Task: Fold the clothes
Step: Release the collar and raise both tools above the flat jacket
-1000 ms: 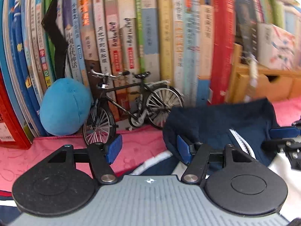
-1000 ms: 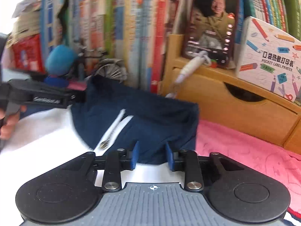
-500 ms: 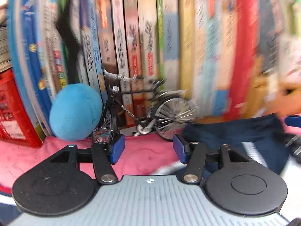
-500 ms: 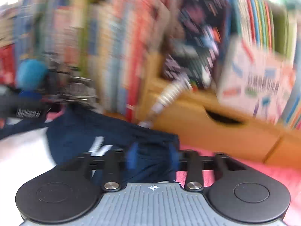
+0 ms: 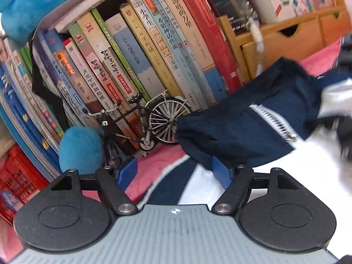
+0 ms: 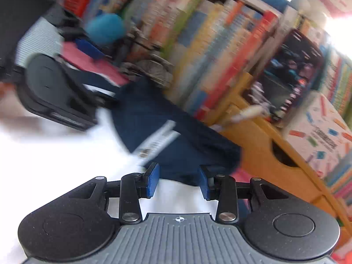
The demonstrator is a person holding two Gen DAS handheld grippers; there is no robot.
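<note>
A navy and white zip jacket lies on the pink cloth, its navy collar part bunched toward the books and the white zipper running across it. My left gripper is open just short of the navy edge, over a navy and white stripe, with nothing between its pads. In the right wrist view the jacket spreads ahead, blurred. My right gripper is open too, at the navy hem above the white body. The left gripper shows at the upper left there.
A row of upright books backs the scene, with a model bicycle and a blue plush ball in front. A wooden drawer unit and a printed box stand to the right. Pink cloth covers the surface.
Both views have tilted and drawn back a little from the shelf. The jaws of both grippers stand wider apart than one second ago. The right view is motion-blurred.
</note>
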